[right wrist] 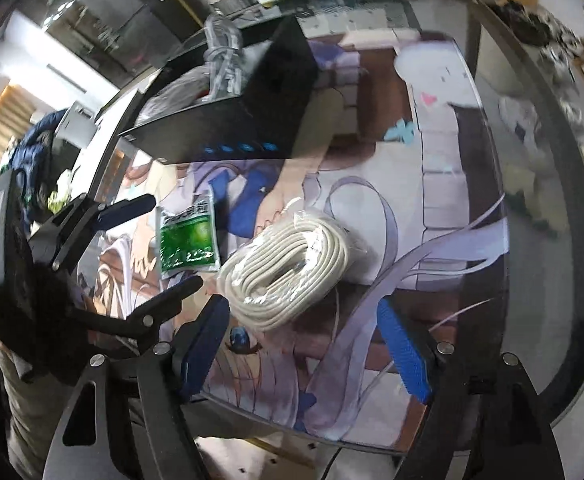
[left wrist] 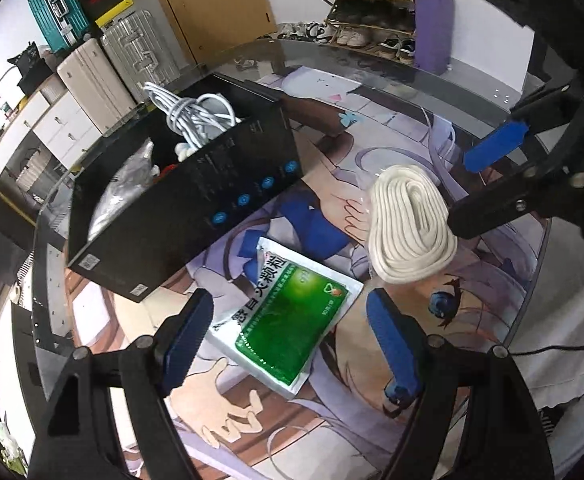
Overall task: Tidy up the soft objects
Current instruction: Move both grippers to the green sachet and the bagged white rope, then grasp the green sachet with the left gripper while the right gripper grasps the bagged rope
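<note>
A green and white sachet [left wrist: 292, 320] lies flat on the printed mat [left wrist: 251, 408], under and between the wide-apart fingers of my left gripper [left wrist: 292, 344], which is open and not touching it. A coil of white rope [left wrist: 410, 224] in clear wrap lies to the right of the sachet. The right gripper [left wrist: 460, 194] hangs open beside the coil. In the right wrist view the coil [right wrist: 287, 276] sits just beyond my right gripper [right wrist: 304, 346], with nothing between its blue pads. The sachet [right wrist: 187, 240] and the left gripper [right wrist: 171, 241] are at the left. A black box [left wrist: 187, 200] holds white cables and a grey bag.
The black box [right wrist: 247, 120] stands at the back left of the glass table. The table's curved rim [left wrist: 540, 280] runs close on the right. Suitcases [left wrist: 103, 68], a shoe rack [left wrist: 368, 4] and a purple bag [left wrist: 432, 28] stand beyond the table.
</note>
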A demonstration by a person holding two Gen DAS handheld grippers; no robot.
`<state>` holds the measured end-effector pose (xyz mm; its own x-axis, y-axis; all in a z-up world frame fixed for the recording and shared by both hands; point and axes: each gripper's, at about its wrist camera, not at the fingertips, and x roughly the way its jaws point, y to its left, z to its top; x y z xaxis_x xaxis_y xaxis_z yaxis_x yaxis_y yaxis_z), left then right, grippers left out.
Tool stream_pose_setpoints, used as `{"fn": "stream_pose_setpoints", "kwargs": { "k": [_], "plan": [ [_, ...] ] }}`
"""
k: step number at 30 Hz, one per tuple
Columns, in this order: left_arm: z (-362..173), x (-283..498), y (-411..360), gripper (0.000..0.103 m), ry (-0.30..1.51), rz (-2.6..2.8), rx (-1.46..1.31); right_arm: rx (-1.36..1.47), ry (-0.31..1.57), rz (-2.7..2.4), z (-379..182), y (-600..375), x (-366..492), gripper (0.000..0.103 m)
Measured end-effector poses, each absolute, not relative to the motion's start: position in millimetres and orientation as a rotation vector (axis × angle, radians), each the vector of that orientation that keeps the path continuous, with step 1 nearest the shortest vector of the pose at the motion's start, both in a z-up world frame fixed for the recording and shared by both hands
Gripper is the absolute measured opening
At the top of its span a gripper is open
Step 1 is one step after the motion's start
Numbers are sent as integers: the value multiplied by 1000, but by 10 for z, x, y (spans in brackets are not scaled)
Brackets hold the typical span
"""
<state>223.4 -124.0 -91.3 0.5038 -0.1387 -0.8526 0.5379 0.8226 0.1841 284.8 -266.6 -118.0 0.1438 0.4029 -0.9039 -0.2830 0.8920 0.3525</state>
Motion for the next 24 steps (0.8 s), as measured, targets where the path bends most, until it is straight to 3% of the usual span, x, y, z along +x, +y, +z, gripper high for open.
{"fn": "stream_pose_setpoints", "kwargs": {
  "k": [24],
  "plan": [
    [-1062, 2218, -1099, 82, 1014, -412, 435, -26, 1253, 454, -1259, -2091, 3125, 78]
  ]
}}
